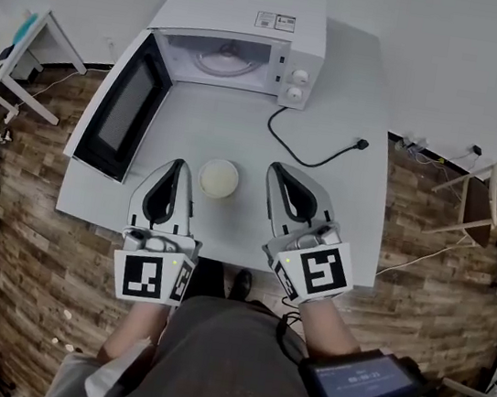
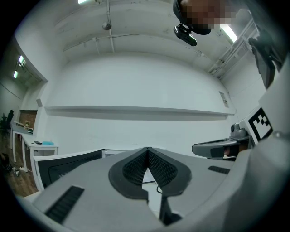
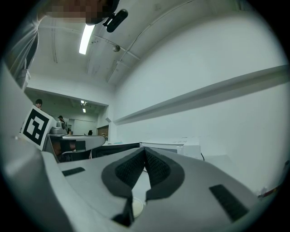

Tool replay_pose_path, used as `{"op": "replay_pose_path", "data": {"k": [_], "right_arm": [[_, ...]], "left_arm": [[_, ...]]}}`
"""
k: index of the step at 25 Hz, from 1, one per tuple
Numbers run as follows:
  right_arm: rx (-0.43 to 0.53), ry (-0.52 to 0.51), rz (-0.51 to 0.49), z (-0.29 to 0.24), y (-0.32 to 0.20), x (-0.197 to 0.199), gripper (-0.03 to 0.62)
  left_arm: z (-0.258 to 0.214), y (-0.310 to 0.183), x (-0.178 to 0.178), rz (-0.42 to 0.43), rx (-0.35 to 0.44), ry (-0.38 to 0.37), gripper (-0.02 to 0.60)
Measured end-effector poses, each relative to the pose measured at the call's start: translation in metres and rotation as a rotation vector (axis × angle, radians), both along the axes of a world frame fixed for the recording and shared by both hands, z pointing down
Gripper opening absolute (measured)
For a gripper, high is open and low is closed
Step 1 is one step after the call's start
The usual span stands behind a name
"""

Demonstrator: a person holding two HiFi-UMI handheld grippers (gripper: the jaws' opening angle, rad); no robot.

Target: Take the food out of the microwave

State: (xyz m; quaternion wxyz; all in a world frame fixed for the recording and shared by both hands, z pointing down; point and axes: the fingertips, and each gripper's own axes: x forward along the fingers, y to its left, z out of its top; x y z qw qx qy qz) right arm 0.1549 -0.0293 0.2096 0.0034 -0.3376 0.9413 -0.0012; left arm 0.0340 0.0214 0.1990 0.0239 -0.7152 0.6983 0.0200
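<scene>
Head view: I am watching one round bowl of food (image 1: 218, 178) sitting upright on the white table (image 1: 358, 209), mouth facing up – being round, it is showing no long axis. It is lying out in front of the one microwave (image 1: 248, 17), well apart from it, between the two grippers. The microwave door (image 1: 122, 114) is hanging wide open to the left, and the glass turntable (image 1: 225, 58) inside is bare. One black power cord (image 1: 306, 151) is curling across the table with its plug lying loose. The left gripper (image 1: 180, 164) and the right gripper (image 1: 277, 167) are both lying level, pointing toward the microwave, one just beside each flank of the bowl; neither is touching it.

Left gripper view: the left gripper (image 2: 147, 150) is showing its ribbed pads pressed together at the tip, clenched on nothing. The open door (image 2: 63, 165) is standing off to the left.

Right gripper view: the right gripper (image 3: 145, 149) is likewise clenched tight and empty – a sliver of the bowl (image 3: 137, 207) is peeking out low beneath its jaws, not between them. The microwave (image 3: 181, 147) is sitting ahead.
</scene>
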Motion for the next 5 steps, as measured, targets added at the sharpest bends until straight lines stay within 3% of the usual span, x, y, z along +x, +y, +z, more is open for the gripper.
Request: {"op": "replay_pose_path", "data": {"k": [5], "right_arm": [[-0.004,-0.001,-0.002,0.0031,0.0061,-0.0001,0.008]], "left_arm": [[0.0032,0.0042,-0.001,0.0,-0.005,0.009,0.005]]}}
